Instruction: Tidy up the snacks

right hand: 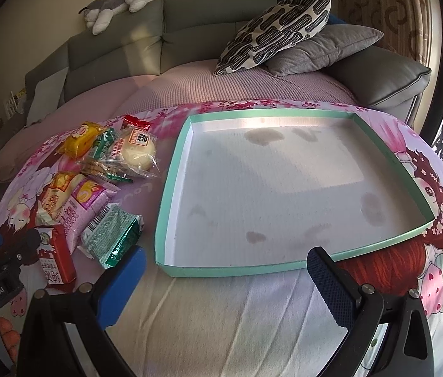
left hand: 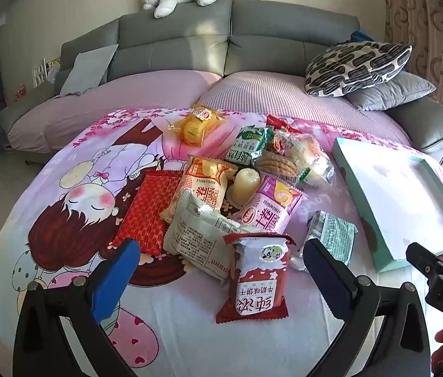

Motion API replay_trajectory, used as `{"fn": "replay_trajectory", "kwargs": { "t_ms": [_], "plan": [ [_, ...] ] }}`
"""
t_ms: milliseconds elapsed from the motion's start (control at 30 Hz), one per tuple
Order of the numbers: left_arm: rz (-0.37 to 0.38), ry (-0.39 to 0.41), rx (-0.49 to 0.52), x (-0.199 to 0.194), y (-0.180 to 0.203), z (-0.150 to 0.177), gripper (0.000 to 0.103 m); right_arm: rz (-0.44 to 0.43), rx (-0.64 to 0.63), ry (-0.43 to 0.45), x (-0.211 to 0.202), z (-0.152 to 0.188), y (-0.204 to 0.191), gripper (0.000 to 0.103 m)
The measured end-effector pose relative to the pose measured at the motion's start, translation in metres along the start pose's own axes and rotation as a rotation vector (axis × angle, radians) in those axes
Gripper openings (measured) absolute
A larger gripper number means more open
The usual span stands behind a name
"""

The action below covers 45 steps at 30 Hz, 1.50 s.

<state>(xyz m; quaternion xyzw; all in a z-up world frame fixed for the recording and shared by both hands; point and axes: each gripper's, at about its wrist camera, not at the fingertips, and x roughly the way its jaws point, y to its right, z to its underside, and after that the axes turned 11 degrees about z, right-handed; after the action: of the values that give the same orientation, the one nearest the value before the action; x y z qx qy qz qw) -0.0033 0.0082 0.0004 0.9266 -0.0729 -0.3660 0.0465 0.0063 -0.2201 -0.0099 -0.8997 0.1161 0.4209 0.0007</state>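
Snacks (left hand: 230, 182) sit heaped left of the shallow teal tray (right hand: 171, 207), which looks empty apart from what I guess are stains, so with left gripper (left hand: 221, 270) and right gripper (right hand: 224, 279) both spread wide and holding nothing, there's open cloth near the tray's low edge.

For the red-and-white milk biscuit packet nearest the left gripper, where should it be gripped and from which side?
Grip the red-and-white biscuit packet across its narrow width near the bottom crimped end, coming from the near side. It lies flat on the printed sheet, long axis pointing toward the left gripper, whose jaws already stand wide open either side of it. Its far end rests against the white packet, so that end is probably more crowded.
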Motion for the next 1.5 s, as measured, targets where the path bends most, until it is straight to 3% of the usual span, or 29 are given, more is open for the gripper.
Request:
{"fn": "replay_trajectory", "kwargs": {
  "t_ms": [967, 1133, 1267, 1367, 1500],
  "plan": [
    [-0.001, 0.010, -0.021, -0.006, -0.005, -0.003, 0.103, 0.014, -0.016, -0.008, 0.001, 0.001, -0.004, 0.103],
    [-0.035, -0.016, -0.126, -0.016, -0.031, -0.008, 0.103, -0.076, -0.070, 0.035, -0.009, -0.001, -0.029, 0.103],
    [-0.017, -0.036, -0.250, -0.020, -0.060, -0.005, 0.103, -0.147, -0.134, 0.057, -0.015, 0.000, -0.060, 0.103],
    [-0.024, -0.035, -0.283, -0.023, -0.069, -0.002, 0.103, -0.204, -0.167, 0.082, -0.020, 0.001, -0.080, 0.103],
    [0.033, -0.054, -0.290, -0.017, -0.069, 0.001, 0.103, -0.224, -0.196, 0.086, -0.018, 0.002, -0.097, 0.103]
  ]
}}
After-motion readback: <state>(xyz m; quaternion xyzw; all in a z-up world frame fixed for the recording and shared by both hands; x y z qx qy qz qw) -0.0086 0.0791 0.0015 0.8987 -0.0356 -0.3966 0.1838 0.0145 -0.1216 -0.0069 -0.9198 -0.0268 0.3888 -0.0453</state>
